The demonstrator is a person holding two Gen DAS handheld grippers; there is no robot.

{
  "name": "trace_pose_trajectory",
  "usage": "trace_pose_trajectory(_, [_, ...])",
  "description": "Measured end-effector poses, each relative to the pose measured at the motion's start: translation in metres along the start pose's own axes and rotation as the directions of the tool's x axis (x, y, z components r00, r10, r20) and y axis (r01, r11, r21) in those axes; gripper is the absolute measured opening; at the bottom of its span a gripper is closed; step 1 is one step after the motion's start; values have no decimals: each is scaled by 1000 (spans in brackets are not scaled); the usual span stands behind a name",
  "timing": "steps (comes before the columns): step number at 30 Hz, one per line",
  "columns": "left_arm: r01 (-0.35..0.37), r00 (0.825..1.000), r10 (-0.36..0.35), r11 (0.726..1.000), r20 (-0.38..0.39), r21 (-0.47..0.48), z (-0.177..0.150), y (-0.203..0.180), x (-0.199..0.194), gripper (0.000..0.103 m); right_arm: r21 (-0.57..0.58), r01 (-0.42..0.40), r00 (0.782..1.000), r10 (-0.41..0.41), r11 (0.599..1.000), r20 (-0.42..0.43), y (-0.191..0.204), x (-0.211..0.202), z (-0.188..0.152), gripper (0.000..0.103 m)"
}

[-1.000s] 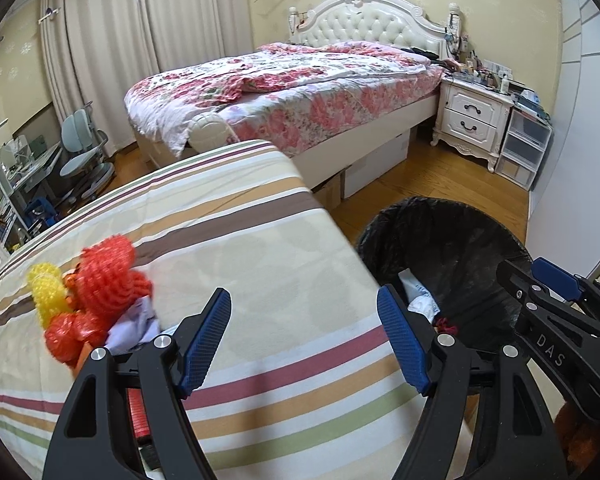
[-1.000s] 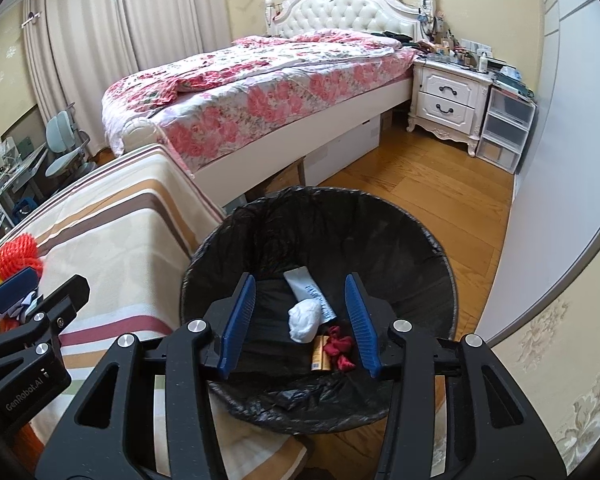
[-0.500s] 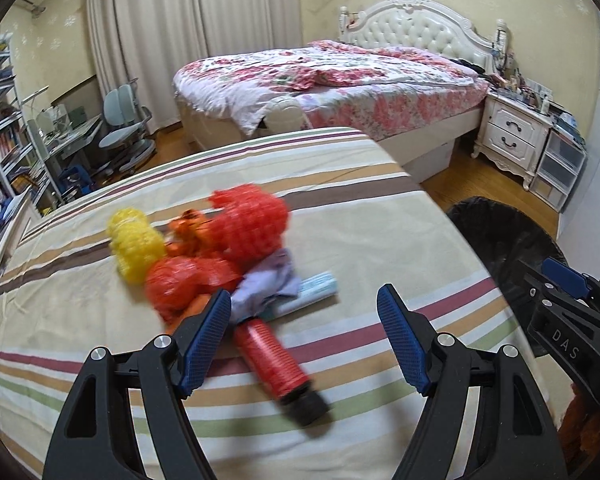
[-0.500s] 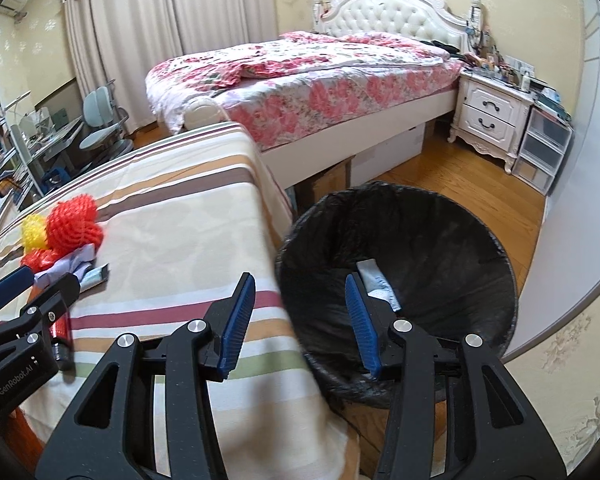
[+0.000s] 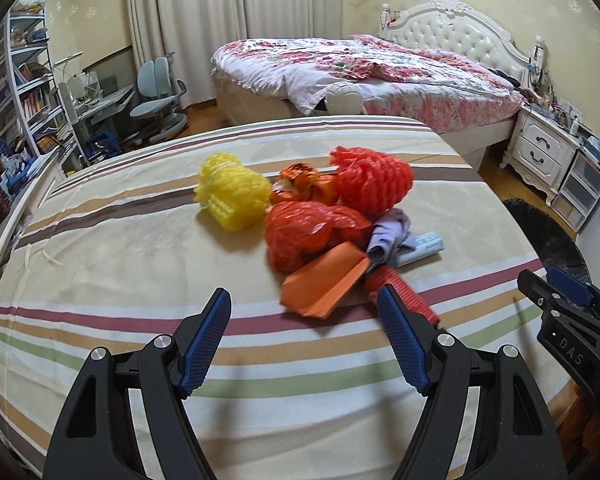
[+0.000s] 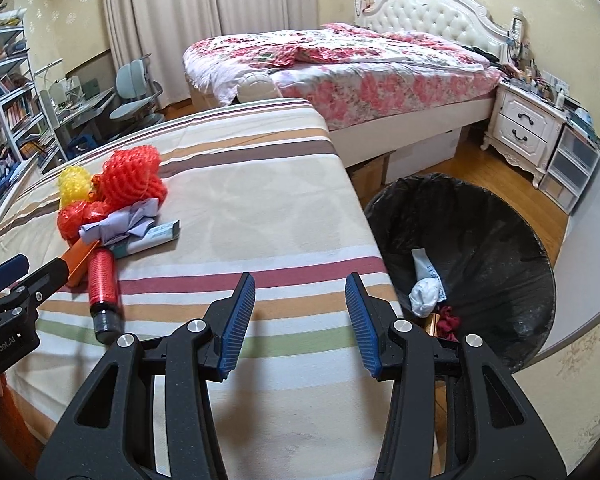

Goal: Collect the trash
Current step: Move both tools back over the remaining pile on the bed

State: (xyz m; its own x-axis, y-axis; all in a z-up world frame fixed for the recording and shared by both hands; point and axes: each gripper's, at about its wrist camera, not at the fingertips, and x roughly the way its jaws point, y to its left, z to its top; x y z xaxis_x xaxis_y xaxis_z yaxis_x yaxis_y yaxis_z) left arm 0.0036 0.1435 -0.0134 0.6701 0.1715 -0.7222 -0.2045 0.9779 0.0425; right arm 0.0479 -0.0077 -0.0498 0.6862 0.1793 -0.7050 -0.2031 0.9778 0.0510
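On the striped cover [image 5: 140, 248] ahead of you lies the trash pile: a yellow foam net [image 5: 232, 194], a red foam net [image 5: 374, 178], a red plastic bag [image 5: 304, 232], an orange paper [image 5: 324, 280], a purple tissue [image 5: 388, 234] and a red bottle [image 6: 102, 274]. Your left gripper [image 5: 304, 340] hangs spread and empty just short of the orange paper. Your right gripper [image 6: 300, 320] is parted too, gripping nothing, above the cover's edge. Beside it sits the black-lined bin [image 6: 500, 240], with 1 white wad [image 6: 424, 292] inside.
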Motion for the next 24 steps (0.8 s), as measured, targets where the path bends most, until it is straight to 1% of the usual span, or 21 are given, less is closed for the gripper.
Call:
trace_pose_trajectory(5, [-9,1000,9,1000,-22,-17,-4,12,7,73,-16,-2,1000,2,1000,-4,8,-1,-2,46])
trace_pose_trajectory(12, [-1,999,2,1000,-44,9,-1,10,18,73,-28,-1,1000,0,1000,-12,14,2,0,46])
trace_pose_trajectory(19, [36,996,-35,999,-76,23,4,8,30,73,-42,-4,1000,3,999,-22,20,6,1,46])
trace_pose_trajectory(20, [43,996,-41,999,-78,28,4,8,31,67,-43,-4,1000,3,999,-23,20,6,1,46])
trace_pose_trajectory(21, [47,996,-44,998,-81,33,3,7,30,64,-44,-4,1000,3,999,-24,20,7,1,46])
trace_pose_trajectory(23, [61,995,-56,997,-87,50,0,4,30,48,-46,-4,1000,3,999,-27,21,8,1,46])
trace_pose_trajectory(24, [67,995,-62,996,-80,58,-2,4,28,45,-47,-4,1000,3,999,-28,22,8,1,46])
